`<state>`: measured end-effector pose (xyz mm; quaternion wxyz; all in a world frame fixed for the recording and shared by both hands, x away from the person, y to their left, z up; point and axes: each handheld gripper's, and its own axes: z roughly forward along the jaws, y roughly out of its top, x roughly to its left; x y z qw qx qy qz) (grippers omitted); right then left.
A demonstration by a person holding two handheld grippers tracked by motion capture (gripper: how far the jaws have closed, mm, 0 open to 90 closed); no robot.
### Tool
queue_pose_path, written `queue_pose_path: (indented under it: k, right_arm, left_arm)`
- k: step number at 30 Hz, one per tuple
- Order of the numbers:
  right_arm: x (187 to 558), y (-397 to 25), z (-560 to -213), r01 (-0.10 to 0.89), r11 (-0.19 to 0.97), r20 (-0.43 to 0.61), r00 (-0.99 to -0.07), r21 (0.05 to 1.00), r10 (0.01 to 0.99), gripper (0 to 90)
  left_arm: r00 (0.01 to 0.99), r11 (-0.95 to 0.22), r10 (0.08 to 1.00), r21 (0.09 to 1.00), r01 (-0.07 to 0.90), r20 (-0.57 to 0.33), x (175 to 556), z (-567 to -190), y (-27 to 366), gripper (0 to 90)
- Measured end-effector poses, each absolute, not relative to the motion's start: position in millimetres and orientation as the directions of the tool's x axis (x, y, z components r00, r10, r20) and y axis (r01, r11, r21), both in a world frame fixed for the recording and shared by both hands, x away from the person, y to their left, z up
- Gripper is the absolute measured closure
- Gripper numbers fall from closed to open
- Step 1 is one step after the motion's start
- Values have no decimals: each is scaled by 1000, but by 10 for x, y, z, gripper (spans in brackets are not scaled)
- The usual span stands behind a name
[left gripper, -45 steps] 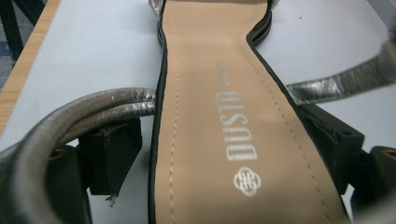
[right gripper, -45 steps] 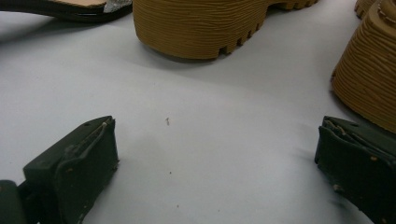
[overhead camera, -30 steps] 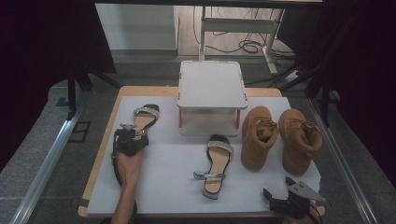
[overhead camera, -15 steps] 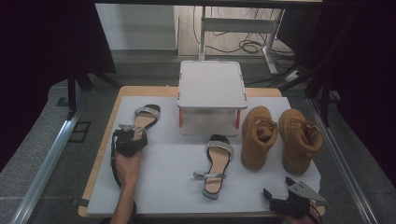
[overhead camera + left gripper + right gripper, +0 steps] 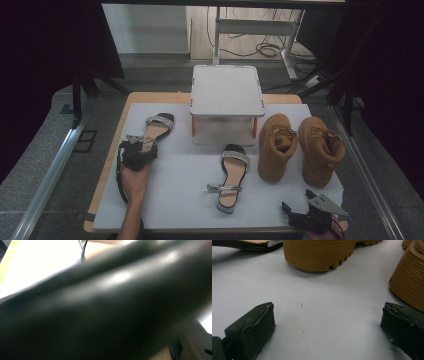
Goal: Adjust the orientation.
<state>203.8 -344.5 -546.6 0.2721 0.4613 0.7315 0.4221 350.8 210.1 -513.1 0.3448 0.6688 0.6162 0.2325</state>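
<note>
A black sandal with a silver strap [image 5: 158, 126] lies at the left of the white sheet [image 5: 180, 185]. My left gripper [image 5: 136, 151] sits over its heel end, held by a hand. In the left gripper view a blurred black surface [image 5: 112, 302] lies right against the camera and hides the jaws. A matching sandal [image 5: 230, 175] lies mid-table. Two tan boots [image 5: 276, 145] [image 5: 320, 147] stand at the right. My right gripper [image 5: 296, 213] rests at the front right, open, with bare sheet between its jaws [image 5: 327, 322]. The near boot's ridged sole [image 5: 319, 255] is just ahead of it.
A white lidded box [image 5: 225, 95] stands at the back middle of the table. The wooden table edge [image 5: 111, 160] runs close beside the left gripper. The second boot's heel [image 5: 409, 282] stands close to the right jaw.
My left gripper has edged slightly back toward the person over the sandal's heel. The right gripper has stayed still.
</note>
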Motion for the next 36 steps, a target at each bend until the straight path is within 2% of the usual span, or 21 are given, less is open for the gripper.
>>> queue_pose_path:
  k: [16,36]
  right_arm:
    - [2038,-3444,-5467,445,218,-9,-426,869,905,0]
    - [2037,-3444,-5466,446,215,-6,-425,869,905,0]
  left_arm:
    - [216,-57,971,773,632,-105,3163,-5003,2078,387]
    - [288,-61,945,781,622,-156,2772,-4943,2031,388]
